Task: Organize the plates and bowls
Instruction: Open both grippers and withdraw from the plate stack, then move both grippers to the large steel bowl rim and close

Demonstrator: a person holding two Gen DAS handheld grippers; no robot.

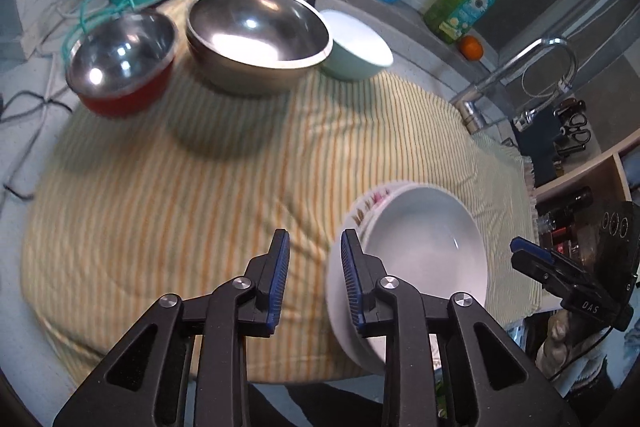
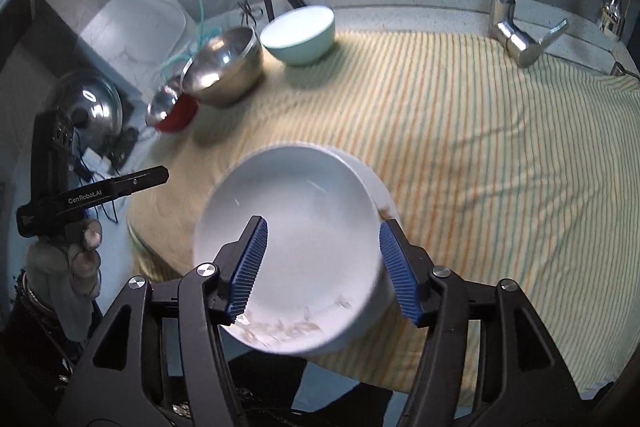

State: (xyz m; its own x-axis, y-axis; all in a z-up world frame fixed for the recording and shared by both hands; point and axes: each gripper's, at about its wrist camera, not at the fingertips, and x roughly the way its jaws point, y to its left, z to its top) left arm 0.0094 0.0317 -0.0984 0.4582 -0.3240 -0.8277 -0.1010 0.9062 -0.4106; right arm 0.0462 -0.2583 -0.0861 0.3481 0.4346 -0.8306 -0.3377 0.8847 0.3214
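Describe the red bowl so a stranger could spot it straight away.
Start at the striped cloth covering the counter. Three bowls line its far edge; the red bowl is the left end one, beside the large steel bowl. Only it has red outside, shiny metal inside.

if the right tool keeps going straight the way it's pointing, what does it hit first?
Most likely the white bowl: the right tool is open, its jaws standing on either side of the bowl, which fills the space ahead of them. The bowl seems to sit nested on another white dish on the striped cloth. Depth is hard to judge.

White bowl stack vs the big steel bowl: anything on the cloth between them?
Nothing. In the left wrist view, only bare striped cloth lies between the white bowl stack and the big steel bowl.
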